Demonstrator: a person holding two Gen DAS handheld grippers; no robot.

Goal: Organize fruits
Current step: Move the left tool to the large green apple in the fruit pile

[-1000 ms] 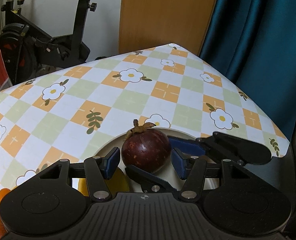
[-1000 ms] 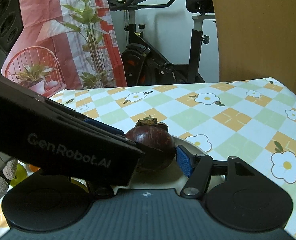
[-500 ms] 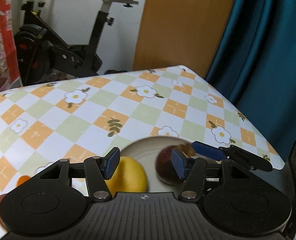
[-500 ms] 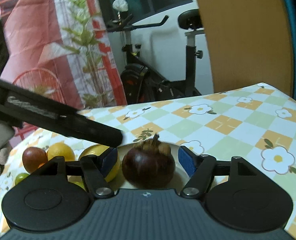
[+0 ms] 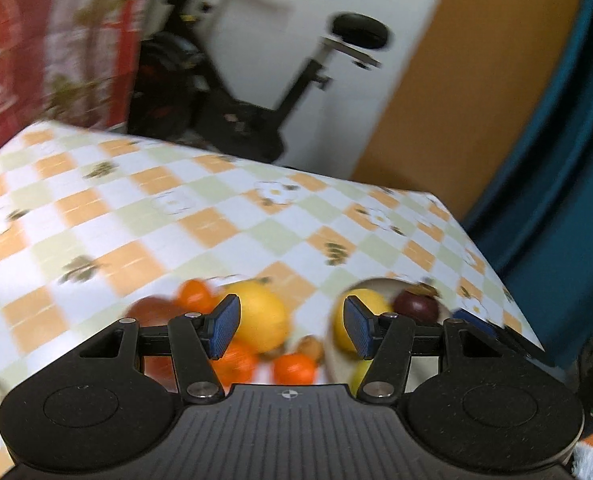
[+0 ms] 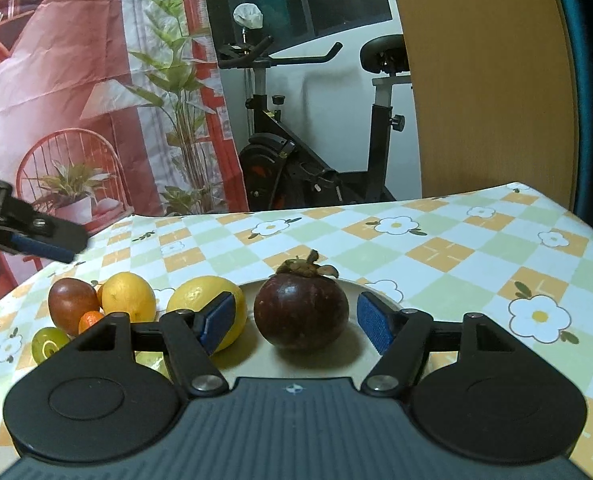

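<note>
A dark purple mangosteen [image 6: 301,316] stands on the cream plate [image 6: 380,298], between the open fingers of my right gripper [image 6: 296,326], which do not touch it. A yellow lemon [image 6: 204,308] lies on the plate beside it. My left gripper [image 5: 289,330] is open and empty above a blurred heap of loose fruit: a large yellow fruit [image 5: 260,316] and small oranges [image 5: 294,368]. The plate [image 5: 330,344], the lemon [image 5: 360,300] and the mangosteen [image 5: 416,307] lie to its right. In the right wrist view the left gripper's finger [image 6: 36,240] shows at the far left.
Left of the plate lie a brown-red fruit [image 6: 72,304], a yellow orange [image 6: 128,296], a tiny orange [image 6: 90,320] and a green fruit [image 6: 50,342]. The flowered tablecloth [image 6: 436,252] ends at an exercise bike [image 6: 316,168], a wooden panel and a teal curtain.
My left gripper has let go of the mangosteen on the plate, pulled back and swung left over the loose fruit. My right gripper has stayed open around the mangosteen.
</note>
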